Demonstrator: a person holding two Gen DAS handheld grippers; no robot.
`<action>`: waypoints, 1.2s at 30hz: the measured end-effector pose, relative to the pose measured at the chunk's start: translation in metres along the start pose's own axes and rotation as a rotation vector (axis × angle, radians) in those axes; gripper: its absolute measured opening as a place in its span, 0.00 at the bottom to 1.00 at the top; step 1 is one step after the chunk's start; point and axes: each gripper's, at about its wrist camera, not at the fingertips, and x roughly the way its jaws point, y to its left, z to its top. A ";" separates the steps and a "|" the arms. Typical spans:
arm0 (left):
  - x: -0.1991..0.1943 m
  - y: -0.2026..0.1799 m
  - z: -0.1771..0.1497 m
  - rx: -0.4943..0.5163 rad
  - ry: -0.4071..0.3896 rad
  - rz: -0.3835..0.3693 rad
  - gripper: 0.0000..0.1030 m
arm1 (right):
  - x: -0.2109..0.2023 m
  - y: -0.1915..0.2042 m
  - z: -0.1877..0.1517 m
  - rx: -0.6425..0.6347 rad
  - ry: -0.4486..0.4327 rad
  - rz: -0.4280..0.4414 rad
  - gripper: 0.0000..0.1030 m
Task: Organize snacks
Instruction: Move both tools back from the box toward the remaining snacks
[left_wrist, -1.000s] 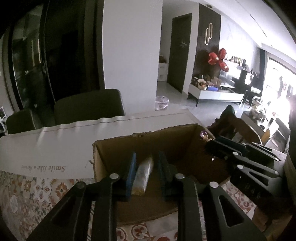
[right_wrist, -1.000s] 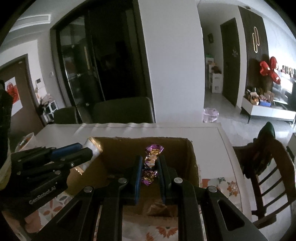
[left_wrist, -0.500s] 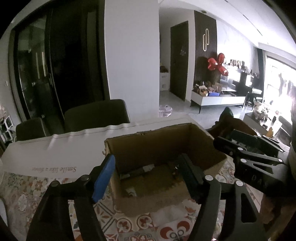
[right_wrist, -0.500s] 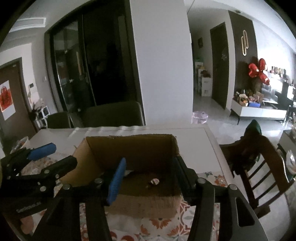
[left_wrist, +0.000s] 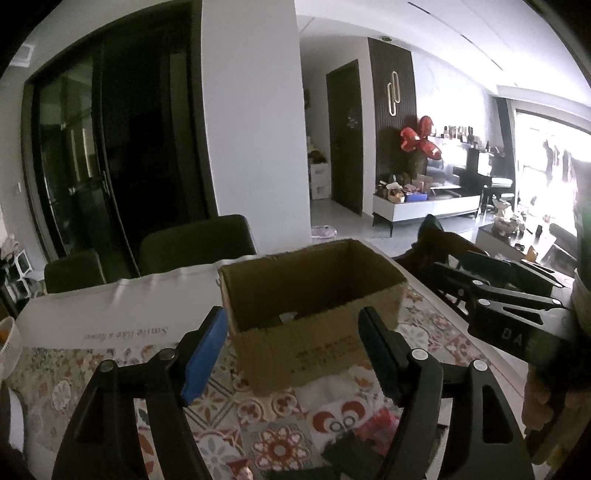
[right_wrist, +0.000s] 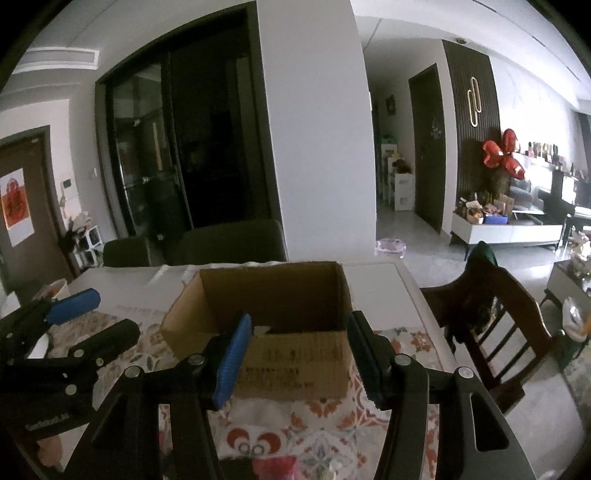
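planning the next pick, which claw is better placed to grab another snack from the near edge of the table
Probably the right claw: open and empty, with a red packet almost straight below it. The left claw, also open and empty, has a red wrapper off to one side. A close call.

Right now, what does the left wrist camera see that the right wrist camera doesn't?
Only the left view shows the bright window at far right. Only the right view shows the red poster on the brown door. Both share the open cardboard box on the patterned tablecloth, dark chairs behind, the red balloon, and each gripper's jaws apart, empty.
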 end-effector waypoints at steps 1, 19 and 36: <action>-0.003 -0.002 -0.003 -0.001 0.001 -0.004 0.70 | -0.003 0.000 -0.002 0.000 0.000 -0.002 0.54; 0.014 -0.051 -0.078 0.030 0.139 -0.114 0.70 | -0.020 -0.028 -0.090 0.024 0.185 -0.072 0.54; 0.071 -0.073 -0.127 -0.027 0.329 -0.211 0.70 | 0.002 -0.052 -0.149 0.088 0.324 -0.060 0.53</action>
